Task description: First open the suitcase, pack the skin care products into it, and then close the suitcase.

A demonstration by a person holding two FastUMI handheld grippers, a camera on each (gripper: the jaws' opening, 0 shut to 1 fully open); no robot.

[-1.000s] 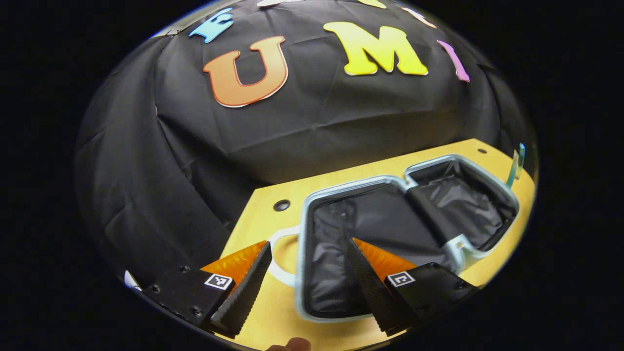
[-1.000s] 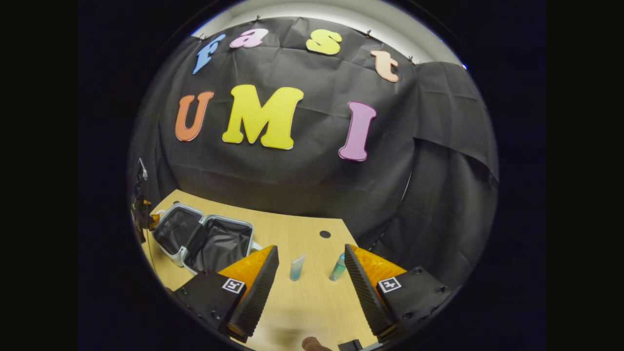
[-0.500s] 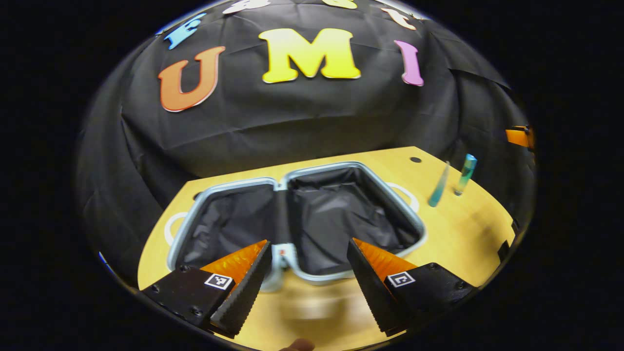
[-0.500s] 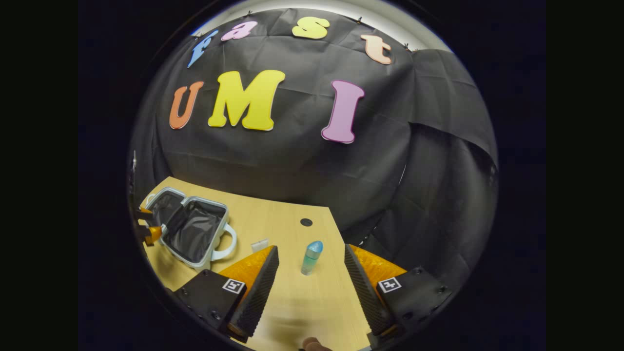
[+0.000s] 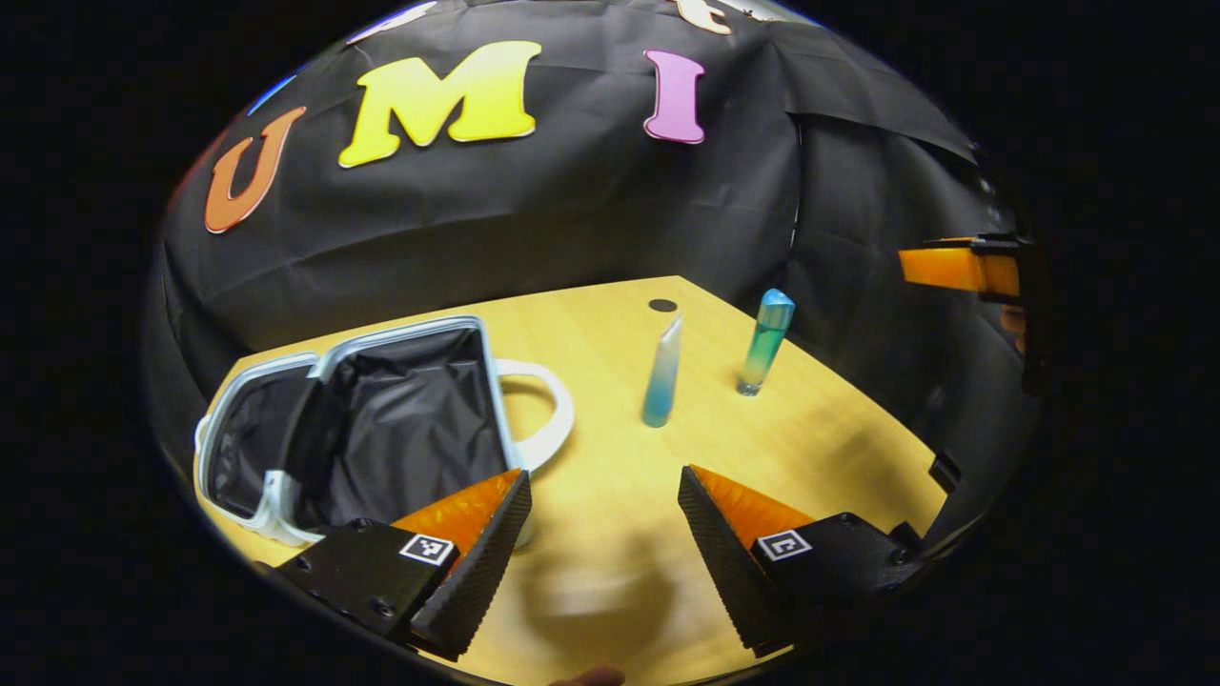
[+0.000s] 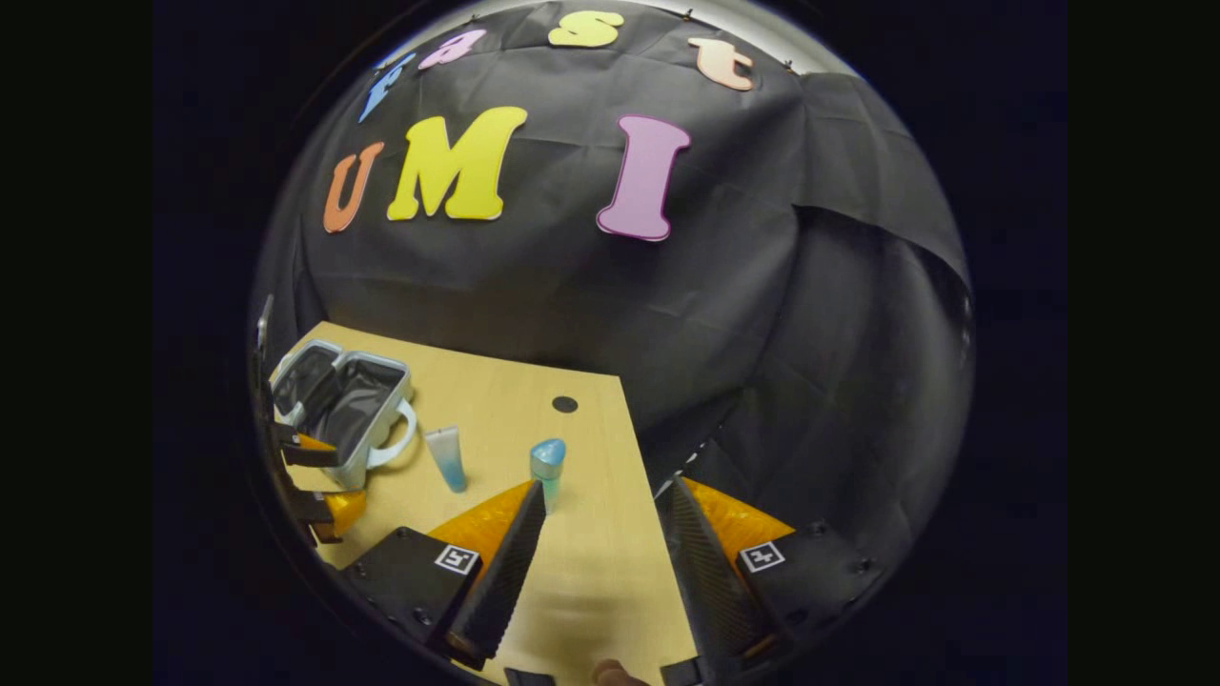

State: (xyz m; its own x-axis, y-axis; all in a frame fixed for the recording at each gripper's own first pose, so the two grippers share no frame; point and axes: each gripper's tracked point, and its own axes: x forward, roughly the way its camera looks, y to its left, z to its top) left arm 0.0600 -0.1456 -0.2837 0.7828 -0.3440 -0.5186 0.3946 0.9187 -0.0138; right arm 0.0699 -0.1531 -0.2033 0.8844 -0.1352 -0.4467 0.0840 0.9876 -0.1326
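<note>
We see a booth hung with black cloth (image 6: 572, 314), creased and folded, covering the back and running round to the right, where one panel (image 5: 886, 238) overlaps the next along a loose edge. Above the cloth in the right gripper view a pale strip (image 6: 810, 59) shows, perhaps a wall or ceiling; we cannot tell which. Below stands a light wooden table (image 5: 610, 467) with a small dark round hole (image 5: 661, 306) near its far corner. Light falls from above, leaving soft shadows on the wood.
</note>
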